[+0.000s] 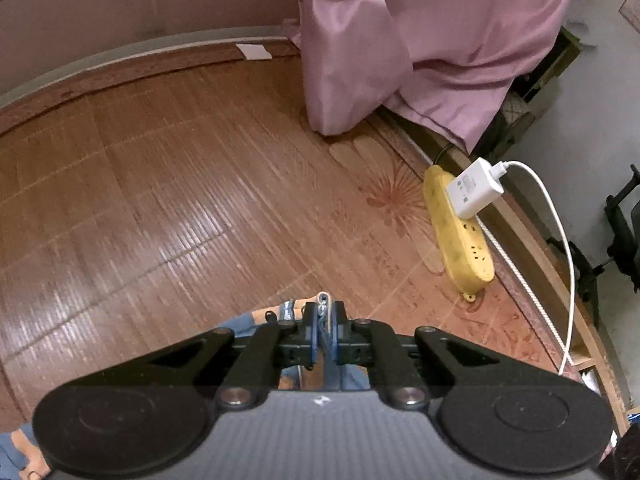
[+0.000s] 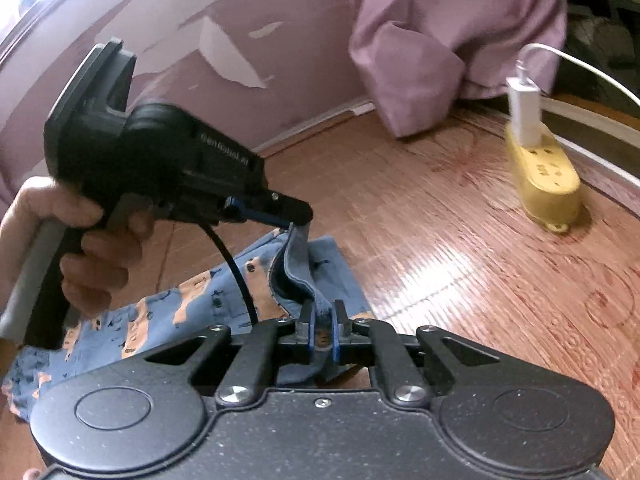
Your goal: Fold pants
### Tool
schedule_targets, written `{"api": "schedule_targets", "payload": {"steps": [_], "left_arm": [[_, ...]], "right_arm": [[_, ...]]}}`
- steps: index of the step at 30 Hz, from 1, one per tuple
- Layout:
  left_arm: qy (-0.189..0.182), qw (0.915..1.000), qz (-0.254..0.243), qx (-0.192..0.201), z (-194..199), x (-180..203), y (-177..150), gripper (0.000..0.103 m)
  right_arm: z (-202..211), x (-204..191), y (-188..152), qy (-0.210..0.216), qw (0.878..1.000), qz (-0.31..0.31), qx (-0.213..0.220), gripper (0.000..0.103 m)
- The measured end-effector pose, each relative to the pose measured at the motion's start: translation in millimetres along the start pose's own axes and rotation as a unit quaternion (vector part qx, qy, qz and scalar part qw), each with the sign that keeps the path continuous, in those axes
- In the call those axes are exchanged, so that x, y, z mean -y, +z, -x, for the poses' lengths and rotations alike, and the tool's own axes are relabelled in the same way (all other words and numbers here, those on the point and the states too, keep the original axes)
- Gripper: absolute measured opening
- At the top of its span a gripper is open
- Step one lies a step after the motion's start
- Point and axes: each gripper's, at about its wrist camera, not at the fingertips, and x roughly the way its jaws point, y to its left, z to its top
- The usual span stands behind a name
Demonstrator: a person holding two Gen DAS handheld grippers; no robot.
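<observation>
Pants [image 2: 168, 312] | pinched by both hand-held grippers | mostly hidden

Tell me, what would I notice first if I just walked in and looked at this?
Probably the blue pants with orange patches, lifted off the shiny bamboo mat by two black claws: the right claw and the left claw each pinch an edge of the fabric. Next, the bright yellow power strip at the mat's right edge with a white charger plugged in, and the pink cloth draped behind it.
</observation>
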Motion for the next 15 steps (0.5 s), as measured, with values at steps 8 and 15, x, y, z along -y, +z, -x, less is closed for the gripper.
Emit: {"api": "schedule_targets", "payload": {"steps": [8, 15], "left_arm": [[-0.026, 0.9993, -0.009, -0.024, -6, 9, 1, 0.009], [-0.023, 0.9995, -0.022, -0.005, 10, 11, -12, 0.057]], "right_arm": [[5, 8, 1, -0.018, 1.000, -0.015, -0.016, 0.009], [19, 8, 4, -0.078, 0.996, 0.000, 0.039, 0.044]]}}
